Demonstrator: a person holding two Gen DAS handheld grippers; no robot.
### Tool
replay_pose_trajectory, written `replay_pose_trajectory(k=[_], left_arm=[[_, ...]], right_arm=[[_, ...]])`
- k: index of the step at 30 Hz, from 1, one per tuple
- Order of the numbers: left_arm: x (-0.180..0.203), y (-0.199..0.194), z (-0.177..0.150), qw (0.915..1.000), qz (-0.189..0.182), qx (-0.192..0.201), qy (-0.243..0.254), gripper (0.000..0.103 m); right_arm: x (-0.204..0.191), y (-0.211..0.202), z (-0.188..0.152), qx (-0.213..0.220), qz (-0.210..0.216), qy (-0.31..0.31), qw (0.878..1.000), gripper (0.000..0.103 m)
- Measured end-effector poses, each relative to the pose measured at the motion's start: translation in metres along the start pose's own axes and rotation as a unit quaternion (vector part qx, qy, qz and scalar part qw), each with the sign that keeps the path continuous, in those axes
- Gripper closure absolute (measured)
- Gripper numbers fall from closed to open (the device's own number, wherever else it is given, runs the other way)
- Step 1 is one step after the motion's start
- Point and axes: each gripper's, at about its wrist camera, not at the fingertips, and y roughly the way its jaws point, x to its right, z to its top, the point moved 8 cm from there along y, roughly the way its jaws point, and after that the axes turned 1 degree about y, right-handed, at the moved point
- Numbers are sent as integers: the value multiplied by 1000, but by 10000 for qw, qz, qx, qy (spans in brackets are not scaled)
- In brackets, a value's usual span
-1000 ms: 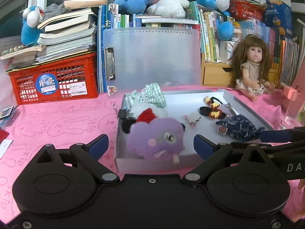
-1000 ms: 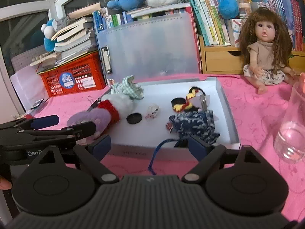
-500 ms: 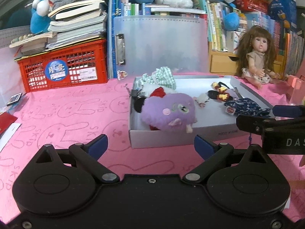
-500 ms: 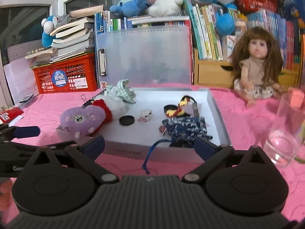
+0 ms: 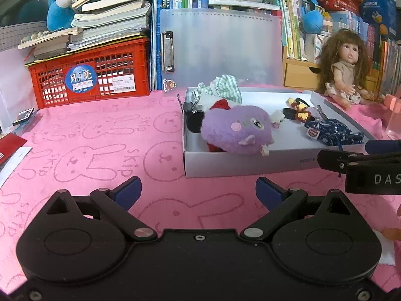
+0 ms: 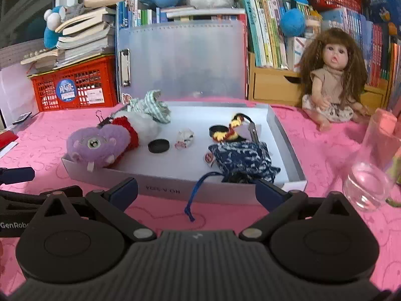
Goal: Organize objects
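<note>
Pink desk fills the view, cluttered shelf of books and a red crate along its back edge, a doll sitting at the back right; white shallow box sits mid-desk toward the right, and nearly all the loose things already lie in it: purple plush at the box's near left corner, leaning on the rim with a bit hanging over the front wall, green checked cloth at the back left, blue patterned pouch at the near right with its blue cord trailing over the front wall onto the desk, yellow-red hair tie behind it, small black cap and a crumpled wrapper in the middle; clear glass stands on the desk right of the box; left tongs apart, empty, hovering over bare desk short of the box's front wall; right tongs also wide apart, empty, just short of the same wall with the cord between the tips; looks like a between-items pause, likely next is tucking cord or seating plush; do it well by going in low over the front wall, pinching only the cord or plush edge, not dragging the light box, keeping clear of the glass and the other tongs
</note>
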Motion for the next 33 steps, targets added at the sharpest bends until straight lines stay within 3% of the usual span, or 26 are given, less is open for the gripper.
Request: replay_pose_trajectory(k=[12, 19, 22, 25, 33], left_arm=[[0, -6, -7, 9999, -33, -93, 45, 5], [-2, -9, -12, 9998, -19, -201, 71, 5], [-1, -10, -14, 9997, 5, -227, 109, 5], [-1, -10, -16, 9995, -15, -277, 119, 5], [8, -15, -23, 9989, -156, -372, 218, 5]], right_arm=[[-11, -9, -16, -241, 200, -143, 9994, 0], [-12, -5, 3, 192, 143, -510, 9984, 0], [-16, 3, -3, -72, 237, -665, 9975, 0], [-16, -2, -9, -38, 158, -776, 9969, 0], [-10, -15, -25, -366, 51, -504, 9980, 0]])
